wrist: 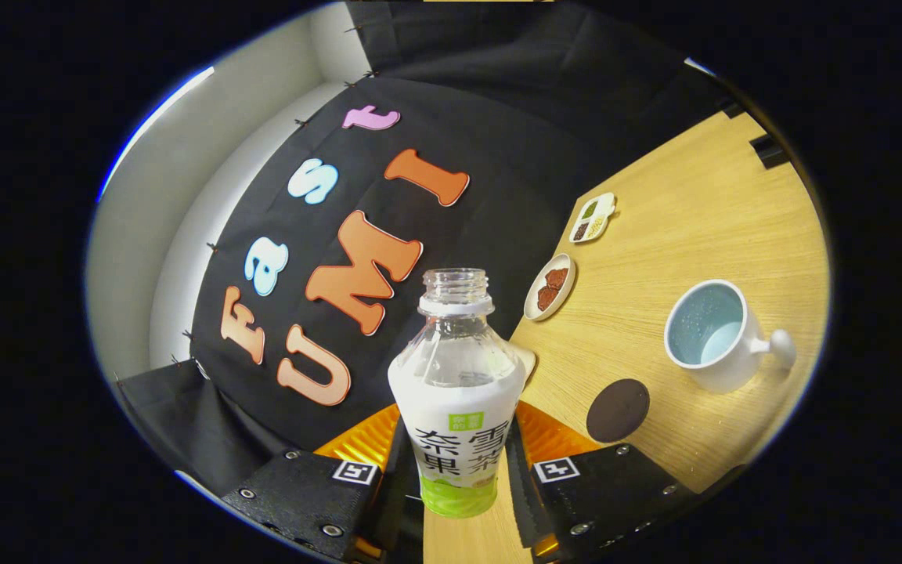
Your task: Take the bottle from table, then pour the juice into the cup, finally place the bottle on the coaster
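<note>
Pinching the uncapped juice bottle [457,392] between both fingers, the hand-held gripper [457,478] holds it above the bench [701,235]. Carrying looks underway; next, I'd judge, swing its mouth over the white cup [713,333], beyond the dark round coaster [617,410], and tilt.

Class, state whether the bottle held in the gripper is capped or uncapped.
Uncapped: the bottle, clamped between the gripper fingers, shows bare neck threads and an open mouth.
</note>
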Motion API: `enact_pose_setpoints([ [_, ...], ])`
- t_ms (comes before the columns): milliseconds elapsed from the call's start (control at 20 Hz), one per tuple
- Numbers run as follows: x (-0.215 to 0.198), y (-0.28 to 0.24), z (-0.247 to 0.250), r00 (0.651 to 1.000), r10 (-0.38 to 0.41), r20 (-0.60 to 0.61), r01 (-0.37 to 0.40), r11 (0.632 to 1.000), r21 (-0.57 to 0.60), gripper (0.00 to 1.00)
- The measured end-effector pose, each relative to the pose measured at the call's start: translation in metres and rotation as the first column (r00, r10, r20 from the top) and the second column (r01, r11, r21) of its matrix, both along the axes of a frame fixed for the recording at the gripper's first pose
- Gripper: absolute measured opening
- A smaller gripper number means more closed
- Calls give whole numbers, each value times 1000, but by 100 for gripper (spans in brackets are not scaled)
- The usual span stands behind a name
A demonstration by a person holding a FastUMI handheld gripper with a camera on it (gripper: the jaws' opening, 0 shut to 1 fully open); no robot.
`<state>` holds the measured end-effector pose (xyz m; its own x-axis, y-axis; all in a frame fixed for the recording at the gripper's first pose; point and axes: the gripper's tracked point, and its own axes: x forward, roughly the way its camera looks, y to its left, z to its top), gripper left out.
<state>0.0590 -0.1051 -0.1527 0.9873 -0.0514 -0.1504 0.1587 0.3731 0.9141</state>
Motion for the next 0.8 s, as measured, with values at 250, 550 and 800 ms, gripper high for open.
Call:
enact_pose_setpoints([
  [250, 3, -3, -7, 1000, -15, -17, 17, 994, 107, 58],
  [550, 5, -3, -6, 1000, -26, -14, 29, 972, 232, 58],
  [800, 6, -13, -6, 998, -54, -21, 58, 952, 302, 58],
])
